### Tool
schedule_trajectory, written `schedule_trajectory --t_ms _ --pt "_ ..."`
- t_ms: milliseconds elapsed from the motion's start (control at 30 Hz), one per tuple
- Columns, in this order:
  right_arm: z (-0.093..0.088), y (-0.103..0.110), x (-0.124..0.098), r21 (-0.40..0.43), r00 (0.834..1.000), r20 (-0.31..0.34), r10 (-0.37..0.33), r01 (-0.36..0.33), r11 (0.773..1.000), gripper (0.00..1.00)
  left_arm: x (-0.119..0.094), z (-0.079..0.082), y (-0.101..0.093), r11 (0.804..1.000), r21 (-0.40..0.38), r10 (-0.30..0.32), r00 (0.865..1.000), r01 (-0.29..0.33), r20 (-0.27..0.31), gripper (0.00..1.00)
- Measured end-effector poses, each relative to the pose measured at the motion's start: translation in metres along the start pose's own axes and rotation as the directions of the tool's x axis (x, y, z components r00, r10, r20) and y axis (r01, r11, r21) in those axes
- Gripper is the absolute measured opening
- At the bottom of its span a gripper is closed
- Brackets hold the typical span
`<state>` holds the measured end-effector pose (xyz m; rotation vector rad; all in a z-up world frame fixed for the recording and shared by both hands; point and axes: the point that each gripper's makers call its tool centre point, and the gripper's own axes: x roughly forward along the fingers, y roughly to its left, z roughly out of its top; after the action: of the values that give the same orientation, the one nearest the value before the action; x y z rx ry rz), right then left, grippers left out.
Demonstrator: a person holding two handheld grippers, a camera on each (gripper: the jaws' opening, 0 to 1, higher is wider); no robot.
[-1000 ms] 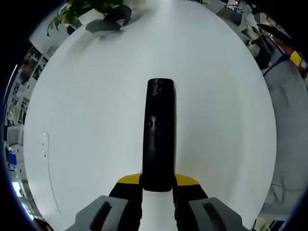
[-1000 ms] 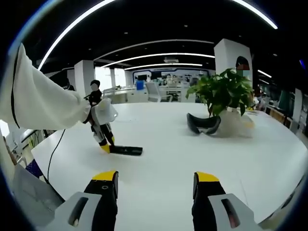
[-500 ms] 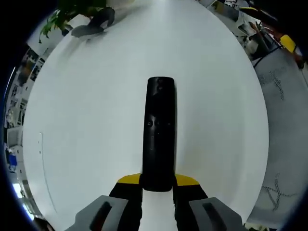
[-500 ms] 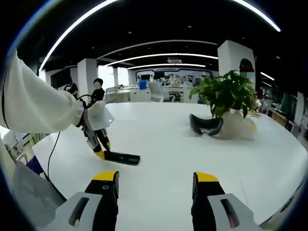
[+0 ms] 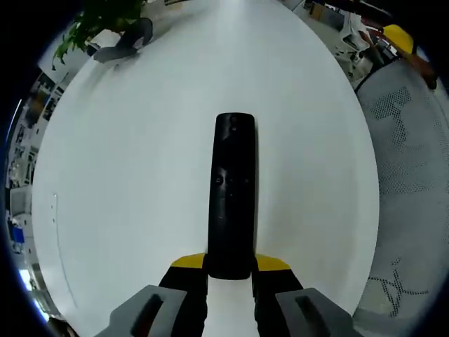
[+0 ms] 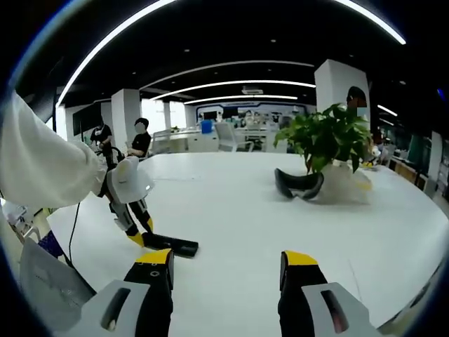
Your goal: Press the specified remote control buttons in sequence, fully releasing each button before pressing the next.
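Counting things up, we see 1 black remote [image 5: 233, 196], 1 potted plant [image 6: 328, 140], 1 dark headset [image 6: 299, 184] beside the plant, and 2 claws. Our left claw [image 5: 231, 265] is clamped on the near end of the remote, which sticks straight out over the white bench [image 5: 126, 182] with its buttons facing up. In the right gripper view we spot that same left claw [image 6: 137, 235] at the left side, remote [image 6: 170, 244] lying low along the bench top. Our right claw [image 6: 228, 263] is spread wide with nothing in it, hovering above the bench.

Loads of bare bench all around the remote; the bench edge curves close on the right in the left gripper view, floor beyond.

Compared with 1 second ago, the left claw and remote sit lower and further left in the right gripper view.
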<state>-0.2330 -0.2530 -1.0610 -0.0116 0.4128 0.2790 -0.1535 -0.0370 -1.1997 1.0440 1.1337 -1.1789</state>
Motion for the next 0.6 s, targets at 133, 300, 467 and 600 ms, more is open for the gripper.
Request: schedule_trajectory --t_ms 133,300,467,600 --pt "-0.001 0.001 0.000 -0.011 1.000 -0.008 -0.001 0.001 1.000 0.59 -0.001 0.000 -0.007 1.000 0.003 -0.001 1.000 0.001 -0.002 0.23" --pt "-0.002 0.001 0.001 -0.012 1.000 -0.013 0.000 0.000 1.000 0.59 -0.001 0.001 -0.010 1.000 0.013 -0.009 1.000 0.008 0.003 0.23" --pt "-0.002 0.000 0.001 -0.016 1.000 -0.016 -0.003 0.003 1.000 0.59 0.000 0.002 -0.016 1.000 0.005 -0.002 1.000 0.003 -0.007 0.23" --pt "-0.003 -0.002 0.001 -0.011 1.000 -0.017 -0.009 0.009 1.000 0.59 -0.001 0.002 -0.020 1.000 -0.022 -0.003 1.000 0.004 0.009 0.23"
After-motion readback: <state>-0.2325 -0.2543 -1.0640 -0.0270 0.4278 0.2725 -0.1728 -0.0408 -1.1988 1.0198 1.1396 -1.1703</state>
